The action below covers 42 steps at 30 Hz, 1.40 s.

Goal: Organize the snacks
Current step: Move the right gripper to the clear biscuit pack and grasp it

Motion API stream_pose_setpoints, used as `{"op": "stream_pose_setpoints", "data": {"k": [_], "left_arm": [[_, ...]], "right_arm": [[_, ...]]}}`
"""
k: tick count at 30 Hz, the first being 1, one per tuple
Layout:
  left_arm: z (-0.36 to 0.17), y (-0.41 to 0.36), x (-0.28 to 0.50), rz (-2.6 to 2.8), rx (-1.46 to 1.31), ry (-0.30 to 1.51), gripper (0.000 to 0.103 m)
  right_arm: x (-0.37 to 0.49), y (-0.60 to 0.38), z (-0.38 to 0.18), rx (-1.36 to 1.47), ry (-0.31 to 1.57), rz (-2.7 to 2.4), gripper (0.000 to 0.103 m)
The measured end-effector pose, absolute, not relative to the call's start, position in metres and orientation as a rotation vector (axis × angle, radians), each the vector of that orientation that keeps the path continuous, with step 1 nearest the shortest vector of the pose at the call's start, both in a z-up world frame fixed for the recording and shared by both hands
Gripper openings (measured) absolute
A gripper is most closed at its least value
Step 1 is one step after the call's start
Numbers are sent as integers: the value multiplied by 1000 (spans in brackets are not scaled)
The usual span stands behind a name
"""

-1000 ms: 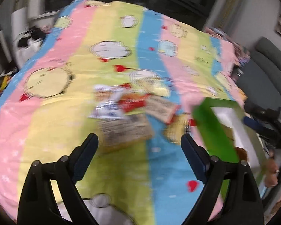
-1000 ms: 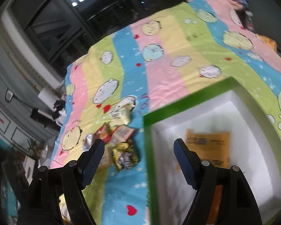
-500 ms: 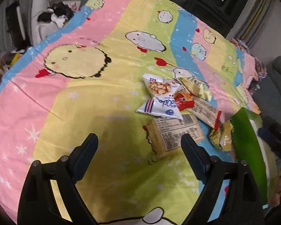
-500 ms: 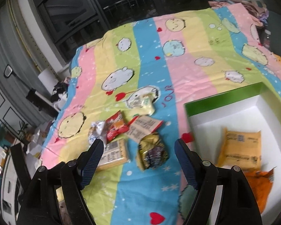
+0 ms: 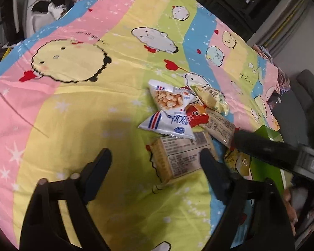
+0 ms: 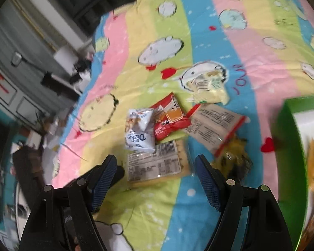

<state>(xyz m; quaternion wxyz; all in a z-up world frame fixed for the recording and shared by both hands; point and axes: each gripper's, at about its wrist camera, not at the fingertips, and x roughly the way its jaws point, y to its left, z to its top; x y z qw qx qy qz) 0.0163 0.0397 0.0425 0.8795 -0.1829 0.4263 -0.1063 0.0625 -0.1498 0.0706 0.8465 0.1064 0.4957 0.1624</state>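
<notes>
The snacks are lying in a small pile on a bed with a striped cartoon bedsheet (image 5: 77, 113). Nearest the claws is a flat tan cracker pack (image 5: 178, 159) with its label side facing up. A white and blue snack bag (image 5: 169, 113) is lying just behind it, with one corner resting over the pack's far edge. A red snack pack (image 6: 169, 121) is sitting beside the white bag and touching it. A clear packet with red ends (image 6: 215, 127) is lying next to the red one, and a pale yellow bag (image 6: 209, 85) is resting a bit farther back. A crinkly gold and black bag (image 6: 234, 159) is sitting near the green box (image 6: 286, 146), which is standing at the right side with orange packets inside it.

The left claw (image 5: 155, 163) is hanging just above the sheet with its jaws apart. They have just been closing a little, and the near left part of the cracker pack is showing between them, but the pads are not pressing it. The right claw (image 6: 157, 167) is hanging over the same cracker pack with its jaws apart too, one finger on each side and not squeezing. In the left view a dark finger of the right claw is reaching in over the gold bag.
</notes>
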Motion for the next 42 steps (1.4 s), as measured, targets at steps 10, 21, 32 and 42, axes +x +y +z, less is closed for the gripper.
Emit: {"op": "stream_pose_setpoints", "data": {"k": [10,21,32,42], "left_arm": [[23,13,30,-302,-343,960,52],[22,10,28,-293,-309,947,51],[44,5,9,-319,-269,871,51],[75,-11,-27,-348,-224,783,50]], "right_arm": [[91,-136,41,144,1174,350,65],[100,-123,25,82,1218,406,66],[62,-135,53,135,1092,401,66],[20,-158,82,221,989,384,66]]}}
